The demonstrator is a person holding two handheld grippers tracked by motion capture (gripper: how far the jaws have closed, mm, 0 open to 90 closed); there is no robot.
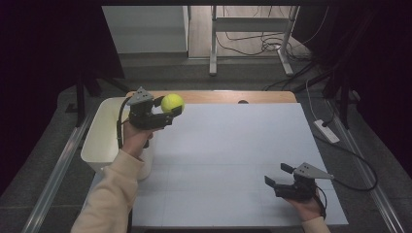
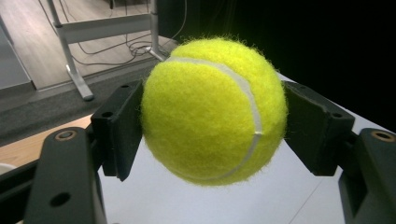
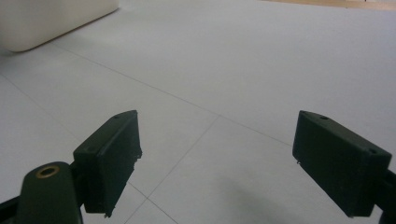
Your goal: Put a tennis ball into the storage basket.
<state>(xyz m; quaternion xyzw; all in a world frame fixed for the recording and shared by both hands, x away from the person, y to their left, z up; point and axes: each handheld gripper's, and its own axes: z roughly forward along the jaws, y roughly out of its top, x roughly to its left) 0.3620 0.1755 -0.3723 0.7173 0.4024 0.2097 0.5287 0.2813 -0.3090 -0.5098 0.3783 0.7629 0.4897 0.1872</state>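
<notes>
A yellow tennis ball [image 1: 172,102] hangs above the far left of the white table [image 1: 233,145], clamped in my left gripper [image 1: 170,106]. Up close in the left gripper view, the ball [image 2: 212,112] sits squarely between the two black pads [image 2: 119,128], which press on its left and right sides. My right gripper [image 1: 278,174] rests low near the table's front right corner, jaws wide apart. In the right gripper view its fingers [image 3: 112,156] stand far apart over bare table, with nothing between them [image 3: 233,163].
A white bin [image 1: 104,136] stands at the table's left edge, just below and left of the held ball; its corner [image 3: 51,18] is in the right gripper view. Beyond the table are metal desk legs [image 1: 214,43] and floor cables [image 1: 272,46].
</notes>
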